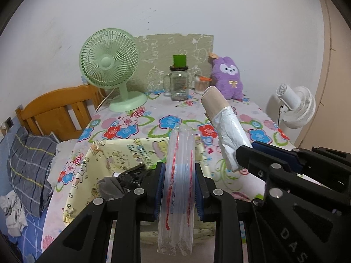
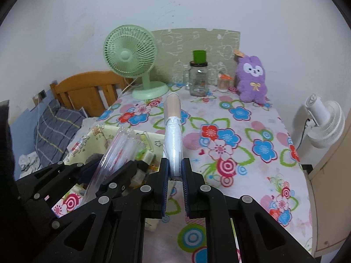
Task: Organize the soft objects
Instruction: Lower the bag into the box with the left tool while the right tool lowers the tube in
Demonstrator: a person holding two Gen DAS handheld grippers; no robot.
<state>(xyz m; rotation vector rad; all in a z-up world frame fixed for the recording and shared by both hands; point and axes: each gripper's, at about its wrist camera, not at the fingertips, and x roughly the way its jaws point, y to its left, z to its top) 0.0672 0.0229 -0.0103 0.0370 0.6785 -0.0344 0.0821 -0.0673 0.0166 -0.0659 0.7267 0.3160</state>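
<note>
Carrying both loads toward the yellow fabric bin [image 1: 114, 153]: the left tongs [image 1: 179, 175] clamp a clear sleeve of plastic cups [image 1: 178, 188], the right tongs [image 2: 175, 171] pinch a roll of plastic bags [image 2: 173, 140]. The bin sits just ahead-left of both; next, I'd judge, lowering in and releasing.

The only lettering I can read for sure is on the right gripper [image 1: 243, 153]: pale capitals "D A S" run along its black frame at the lower right of the left wrist view, and the word is cut off at the picture's edge. The yellow cartoon-print storage box [image 1: 114, 153], just left of that gripper, carries green printed letters along its rim, but they sit upside down and blurred, so I cannot make them out.
</note>
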